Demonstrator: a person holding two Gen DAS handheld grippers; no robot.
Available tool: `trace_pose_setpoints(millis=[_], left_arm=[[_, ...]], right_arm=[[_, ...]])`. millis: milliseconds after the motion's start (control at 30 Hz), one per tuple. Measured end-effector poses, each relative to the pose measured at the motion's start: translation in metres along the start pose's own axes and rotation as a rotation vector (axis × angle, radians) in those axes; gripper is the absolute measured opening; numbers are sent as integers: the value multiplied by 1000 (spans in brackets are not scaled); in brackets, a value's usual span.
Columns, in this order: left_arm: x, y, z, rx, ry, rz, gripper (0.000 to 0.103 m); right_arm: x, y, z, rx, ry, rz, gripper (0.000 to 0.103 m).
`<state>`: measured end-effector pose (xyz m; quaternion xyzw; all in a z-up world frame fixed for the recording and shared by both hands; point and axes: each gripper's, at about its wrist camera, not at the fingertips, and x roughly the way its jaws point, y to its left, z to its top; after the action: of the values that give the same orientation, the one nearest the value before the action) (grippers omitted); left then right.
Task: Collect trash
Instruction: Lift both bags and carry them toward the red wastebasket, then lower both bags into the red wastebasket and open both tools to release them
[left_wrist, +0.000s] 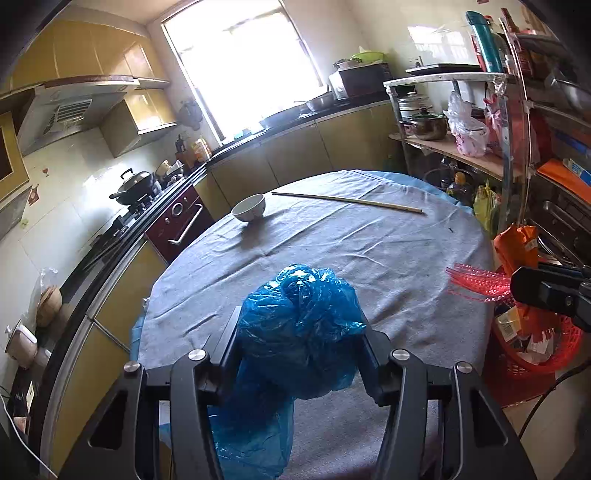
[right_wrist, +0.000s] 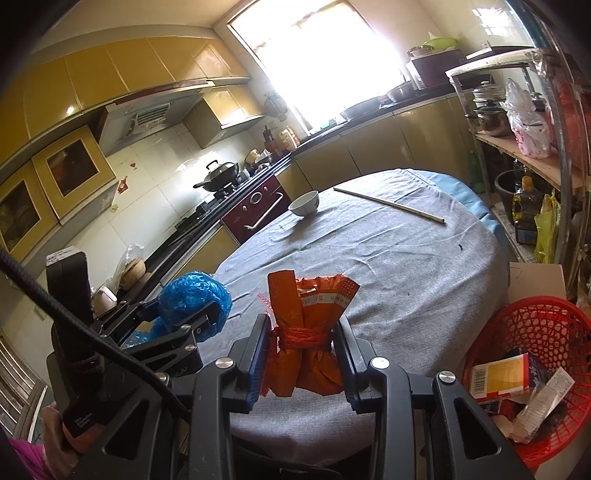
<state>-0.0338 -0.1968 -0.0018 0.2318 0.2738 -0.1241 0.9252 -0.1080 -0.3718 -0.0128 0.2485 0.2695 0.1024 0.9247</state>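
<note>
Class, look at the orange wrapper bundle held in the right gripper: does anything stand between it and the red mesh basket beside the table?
Nothing visible does. The orange wrapper bundle hangs over the table's near edge, and the red mesh basket sits open-topped to its right, with only bare grey tablecloth between.

A crumpled blue plastic bag (left_wrist: 301, 325) is bunched into a ball at the near edge of the desk, its tail hanging down. Right of it, an orange packet bundle (right_wrist: 308, 332) stands upright, tied with orange string. The red mesh basket (right_wrist: 535, 317), far right, holds a carton and wrappers.
</note>
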Motion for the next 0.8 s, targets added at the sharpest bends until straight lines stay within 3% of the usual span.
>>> trace_pose_setpoints(millis=[800], left_arm=[[10,-43,10,64,15,-80,57]], right_arm=[[-19,-36,-2,71,-30,-53,37]])
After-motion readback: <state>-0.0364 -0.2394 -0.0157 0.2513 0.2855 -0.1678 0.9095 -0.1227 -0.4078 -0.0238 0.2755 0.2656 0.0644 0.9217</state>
